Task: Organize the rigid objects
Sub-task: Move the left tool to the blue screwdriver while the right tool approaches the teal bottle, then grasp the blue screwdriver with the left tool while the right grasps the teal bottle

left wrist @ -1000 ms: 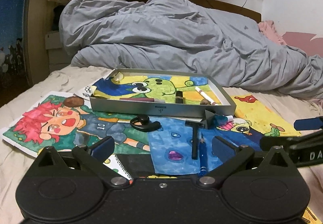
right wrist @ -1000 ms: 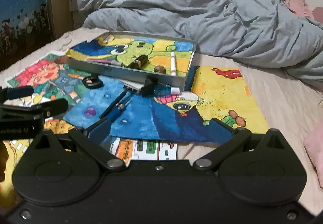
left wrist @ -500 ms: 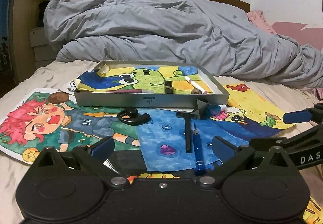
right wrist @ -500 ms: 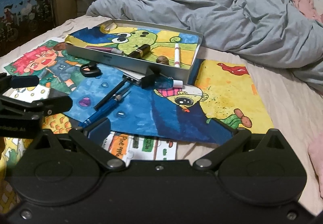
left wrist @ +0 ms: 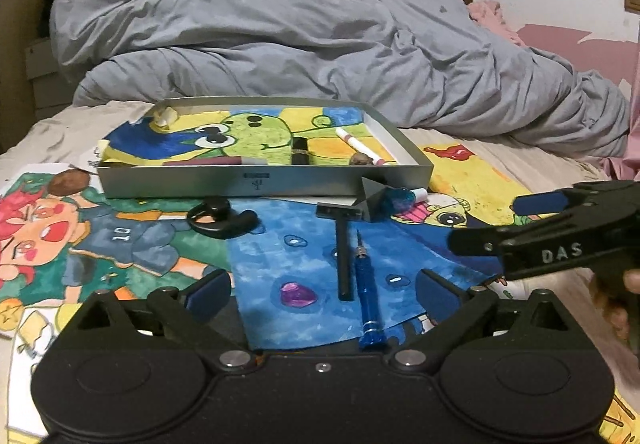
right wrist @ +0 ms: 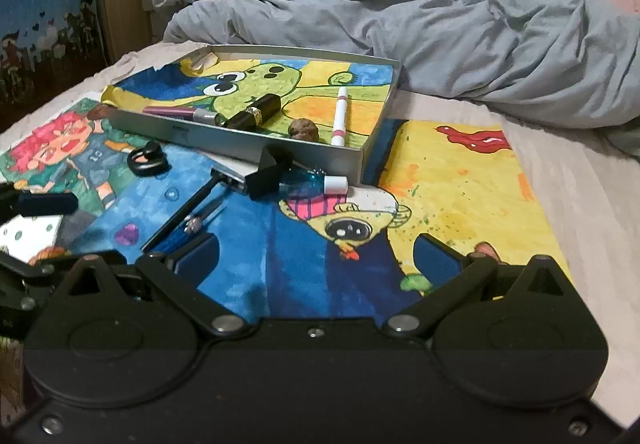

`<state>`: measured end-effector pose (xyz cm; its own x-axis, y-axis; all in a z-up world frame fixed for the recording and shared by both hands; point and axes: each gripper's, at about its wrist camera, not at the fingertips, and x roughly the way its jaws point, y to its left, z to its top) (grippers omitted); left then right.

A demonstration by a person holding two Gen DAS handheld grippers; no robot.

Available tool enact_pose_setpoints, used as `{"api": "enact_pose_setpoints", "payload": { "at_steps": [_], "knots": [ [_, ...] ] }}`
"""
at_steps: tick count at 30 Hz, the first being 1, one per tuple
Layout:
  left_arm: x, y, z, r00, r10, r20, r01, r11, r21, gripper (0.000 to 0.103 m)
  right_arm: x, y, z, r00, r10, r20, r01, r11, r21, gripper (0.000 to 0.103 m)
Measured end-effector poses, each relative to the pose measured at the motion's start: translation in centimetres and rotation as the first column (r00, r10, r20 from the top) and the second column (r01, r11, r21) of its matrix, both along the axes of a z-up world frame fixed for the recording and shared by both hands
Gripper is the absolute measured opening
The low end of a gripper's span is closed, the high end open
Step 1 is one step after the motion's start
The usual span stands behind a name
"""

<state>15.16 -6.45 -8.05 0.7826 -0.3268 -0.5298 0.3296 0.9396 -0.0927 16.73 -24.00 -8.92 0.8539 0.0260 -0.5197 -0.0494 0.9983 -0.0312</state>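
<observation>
Both grippers hover low over the bed, empty. Left gripper (left wrist: 324, 290) has its jaws spread wide, with the blue metal screwdriver (left wrist: 367, 292) and the black T-handled razor (left wrist: 343, 244) lying on the blue painted paper sheet (left wrist: 296, 268) between and just ahead of its fingers. Right gripper (right wrist: 316, 256) is likewise spread, over the same overlapping drawings. Shallow grey metal tray (right wrist: 240, 142) sits further back, lined with a green cartoon drawing; inside it are a white-and-pink marker pen (right wrist: 340, 116), a black lipstick tube (right wrist: 252, 112), a brown stone (right wrist: 304, 129) and a purple pen (right wrist: 180, 111). Against the tray's front wall: a black prism block (right wrist: 266, 172) touching a blue bottle with white cap (right wrist: 312, 184). Black loop-shaped clip (left wrist: 218, 220) lies left of the razor. Rumpled grey duvet (left wrist: 280, 36) lies behind the tray.
</observation>
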Motion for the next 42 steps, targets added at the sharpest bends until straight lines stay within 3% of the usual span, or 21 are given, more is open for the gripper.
{"api": "enact_pose_setpoints", "payload": {
  "at_steps": [5, 12, 16, 24, 26, 29, 42],
  "knots": [
    [0.8, -0.4, -0.4, 0.999, -0.023, -0.033, 0.022, 1.000, -0.017, 0.087, 2.3, -0.5, -0.5, 1.000, 0.018, 0.003, -0.018, 1.000, 0.004, 0.102],
    [1.0, -1.8, -1.2, 0.996, -0.022, -0.085, 0.026, 0.999, 0.043, 0.060, 5.1, 0.0, -0.8, 0.998, 0.057, -0.002, -0.057, 0.998, 0.005, 0.099],
    [1.4, -2.4, -1.3, 0.996, -0.001, -0.093, 0.006, 0.998, 0.058, 0.051, 6.3, 0.3, -0.8, 0.997, 0.070, -0.009, -0.070, 0.998, 0.001, 0.092],
    [1.9, -3.8, -0.9, 0.989, 0.016, -0.144, -0.005, 0.997, 0.076, 0.021, 8.4, 0.3, -1.5, 0.994, 0.105, -0.022, -0.105, 0.994, -0.002, 0.074],
    [2.0, -4.0, -0.9, 0.989, 0.019, -0.148, -0.008, 0.997, 0.079, 0.021, 8.6, 0.6, -1.6, 0.993, 0.120, -0.022, -0.120, 0.993, -0.013, 0.058],
    [2.1, -3.9, -0.9, 0.988, 0.033, -0.153, -0.024, 0.998, 0.061, 0.020, 8.6, 1.0, -1.7, 0.991, 0.134, -0.027, -0.135, 0.989, -0.057, 0.045],
    [2.3, -3.9, -0.9, 0.985, 0.069, -0.160, -0.064, 0.997, 0.037, 0.019, 5.5, 1.8, -0.7, 0.966, 0.229, -0.121, -0.239, 0.968, -0.079, 0.044]
  ]
}}
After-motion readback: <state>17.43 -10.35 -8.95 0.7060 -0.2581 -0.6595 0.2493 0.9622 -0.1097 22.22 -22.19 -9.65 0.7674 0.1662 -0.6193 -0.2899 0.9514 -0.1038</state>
